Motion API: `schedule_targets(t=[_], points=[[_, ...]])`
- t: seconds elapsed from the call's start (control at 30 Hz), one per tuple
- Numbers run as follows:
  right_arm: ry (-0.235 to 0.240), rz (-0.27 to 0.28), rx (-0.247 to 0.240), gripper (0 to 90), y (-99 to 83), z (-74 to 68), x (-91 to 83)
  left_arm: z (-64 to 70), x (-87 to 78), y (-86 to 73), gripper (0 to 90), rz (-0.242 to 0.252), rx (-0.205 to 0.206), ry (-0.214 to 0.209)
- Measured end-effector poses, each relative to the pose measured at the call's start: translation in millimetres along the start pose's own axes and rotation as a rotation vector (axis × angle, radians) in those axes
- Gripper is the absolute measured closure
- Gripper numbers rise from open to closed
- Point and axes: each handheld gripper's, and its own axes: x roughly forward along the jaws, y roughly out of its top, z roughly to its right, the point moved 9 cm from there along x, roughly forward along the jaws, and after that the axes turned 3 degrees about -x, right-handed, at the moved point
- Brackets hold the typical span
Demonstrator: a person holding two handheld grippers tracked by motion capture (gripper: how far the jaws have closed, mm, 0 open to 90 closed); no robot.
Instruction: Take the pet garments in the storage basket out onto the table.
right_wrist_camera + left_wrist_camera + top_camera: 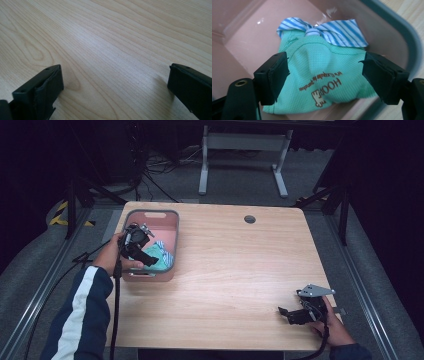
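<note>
Left gripper (324, 75) hangs w/ jaws wide, straddling one green garment (319, 77) bunched in the pink bin (167, 225); striped cloth (339, 31) sits just beyond, maybe part of it. Right gripper (292, 314), also spread, rests on bare table (235, 270), well apart. One bin, two grippers.

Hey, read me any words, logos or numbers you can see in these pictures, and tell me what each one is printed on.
"HOOH": brown print, seen upside down, on the green garment in the pink bin.
A smaller brown line beside it is too blurred to read.
A small brown logo figure carries no legible text.
Nothing else bears writing.
</note>
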Motion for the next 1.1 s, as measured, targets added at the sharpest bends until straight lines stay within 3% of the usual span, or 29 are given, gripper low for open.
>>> schedule_targets(t=[0.27, 0.57, 0.7, 0.87, 1.0, 1.1], points=[[0.000, 0.000, 0.000, 0.5, 0.0, 0.0, 0.0, -11.2, 28.8, 6.0, 22.1, -0.101, -0.045, -0.013], [0.000, 0.000, 0.000, 0.5, 0.0, 0.0, 0.0, -19.0, 48.1, -0.5, 28.1, -0.195, -0.064, 0.007], [0.000, 0.000, 0.000, 0.5, 0.0, 0.0, 0.0, -19.7, 55.2, -2.1, 31.5, -0.229, -0.094, -0.008], [0.000, 0.000, 0.000, 0.5, 0.0, 0.0, 0.0, -18.0, 67.4, -8.5, 34.5, -0.313, -0.110, -0.024], [0.000, 0.000, 0.000, 0.5, 0.0, 0.0, 0.0, -18.9, 67.5, -7.9, 36.8, -0.322, -0.106, -0.027], [0.000, 0.000, 0.000, 0.5, 0.0, 0.0, 0.0, -17.6, 67.4, -7.9, 40.4, -0.324, -0.122, -0.053]])
